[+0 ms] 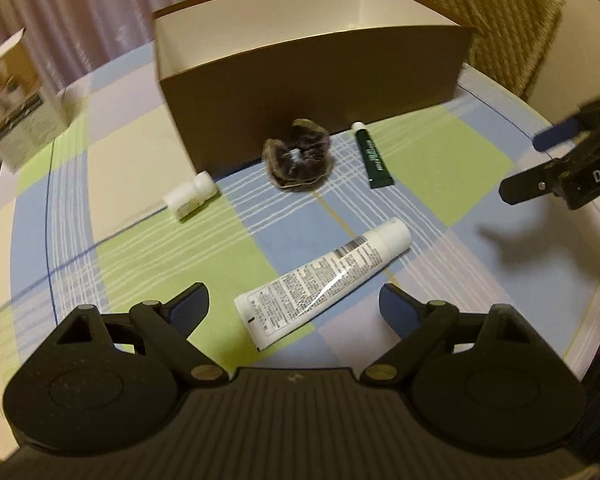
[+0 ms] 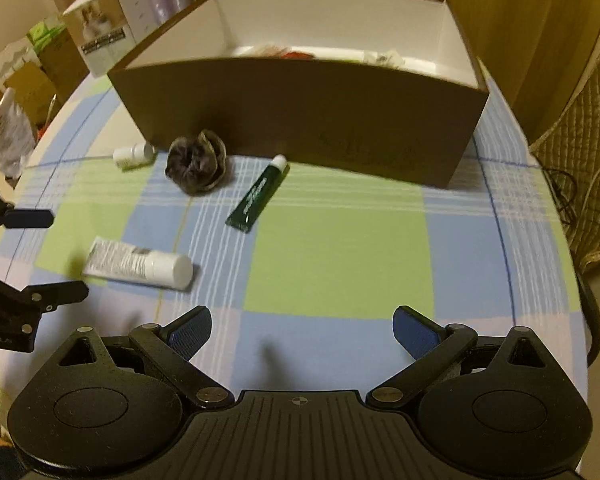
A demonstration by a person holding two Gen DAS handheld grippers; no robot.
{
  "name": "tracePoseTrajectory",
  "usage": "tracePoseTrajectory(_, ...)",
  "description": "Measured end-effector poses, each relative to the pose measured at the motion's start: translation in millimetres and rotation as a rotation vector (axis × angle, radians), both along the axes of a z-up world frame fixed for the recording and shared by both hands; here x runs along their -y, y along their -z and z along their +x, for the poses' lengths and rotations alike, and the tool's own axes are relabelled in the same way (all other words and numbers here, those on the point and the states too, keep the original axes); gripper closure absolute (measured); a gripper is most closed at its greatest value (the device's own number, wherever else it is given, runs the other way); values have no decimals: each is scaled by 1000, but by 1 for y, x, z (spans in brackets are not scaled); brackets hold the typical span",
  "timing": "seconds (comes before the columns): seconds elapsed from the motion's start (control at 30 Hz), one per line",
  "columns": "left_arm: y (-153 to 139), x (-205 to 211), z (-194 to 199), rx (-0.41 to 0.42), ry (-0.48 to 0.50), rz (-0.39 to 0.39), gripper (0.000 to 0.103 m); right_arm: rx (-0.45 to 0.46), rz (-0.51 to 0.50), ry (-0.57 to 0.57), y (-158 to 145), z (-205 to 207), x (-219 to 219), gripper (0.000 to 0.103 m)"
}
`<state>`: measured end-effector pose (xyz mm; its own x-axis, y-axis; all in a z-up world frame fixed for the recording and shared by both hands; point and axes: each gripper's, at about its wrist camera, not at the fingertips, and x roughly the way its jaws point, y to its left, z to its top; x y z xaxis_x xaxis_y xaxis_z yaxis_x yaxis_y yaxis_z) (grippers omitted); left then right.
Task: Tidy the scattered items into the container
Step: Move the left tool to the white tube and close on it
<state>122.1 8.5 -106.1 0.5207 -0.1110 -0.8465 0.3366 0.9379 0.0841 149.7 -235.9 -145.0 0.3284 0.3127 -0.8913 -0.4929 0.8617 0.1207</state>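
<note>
Four items are lying loose on the tablecloth [image 1: 440, 152] before the brown box [image 1: 312, 92]. Nearest, the white tube [image 1: 324, 280] is lying diagonally between the left gripper [image 1: 294, 308]'s wide, empty jaws; the right gripper [image 2: 302, 332] is hovering open, empty, farther off.

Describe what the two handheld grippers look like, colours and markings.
Both are matte black. The left gripper and right gripper each have two round hubs, angled link arms with brass-coloured pivot pins, a ribbed centre plate and dark blue textured fingers. White lettering, partly cut off, marks each body's side.
</note>
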Motion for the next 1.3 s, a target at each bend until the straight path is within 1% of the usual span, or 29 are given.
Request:
tracePoseTrajectory(0.1,6,8,0,1,85,18,24,-29,4,16,7,0,4,1)
tracePoseTrajectory(0.23,16,17,7,-20,176,35,25,-43,-3,38,11,3,12,1)
tracePoseTrajectory(0.33,21,21,17,-20,253,43,26,-47,-10,69,11,7,20,1)
tracePoseTrajectory(0.37,22,22,20,-25,278,43,28,-49,-11,80,12,8,24,1)
tracePoseTrajectory(0.47,28,24,32,-53,348,28,41,-56,-16,110,13,10,33,1)
tracePoseTrajectory(0.6,33,28,43,-75,438,18,46,-68,-24,146,15,13,40,1)
tracePoseTrajectory(0.67,37,30,47,-87,478,15,47,-74,-26,161,17,15,41,1)
tracePoseTrajectory(0.7,40,31,49,-100,485,20,51,-76,-27,166,18,16,41,1)
tracePoseTrajectory(0.73,44,33,52,-116,481,34,58,-76,-26,169,18,17,40,1)
tracePoseTrajectory(0.8,46,30,56,-129,450,10,67,-74,-18,174,18,19,38,1)
tracePoseTrajectory(0.87,47,24,58,-133,396,-7,70,-72,0,178,19,21,35,1)
tracePoseTrajectory(0.93,47,16,57,-141,338,-30,72,-64,25,179,19,25,29,1)
tracePoseTrajectory(1.07,45,-6,48,-146,195,-47,74,-32,91,169,20,35,10,1)
tracePoseTrajectory(1.17,44,-28,44,-142,62,-61,75,-7,110,146,24,47,-8,2)
tracePoseTrajectory(1.23,43,-43,43,-139,-25,-63,75,30,117,129,26,54,-21,2)
tracePoseTrajectory(1.3,43,-55,43,-144,-94,-76,75,53,123,117,29,63,-32,2)
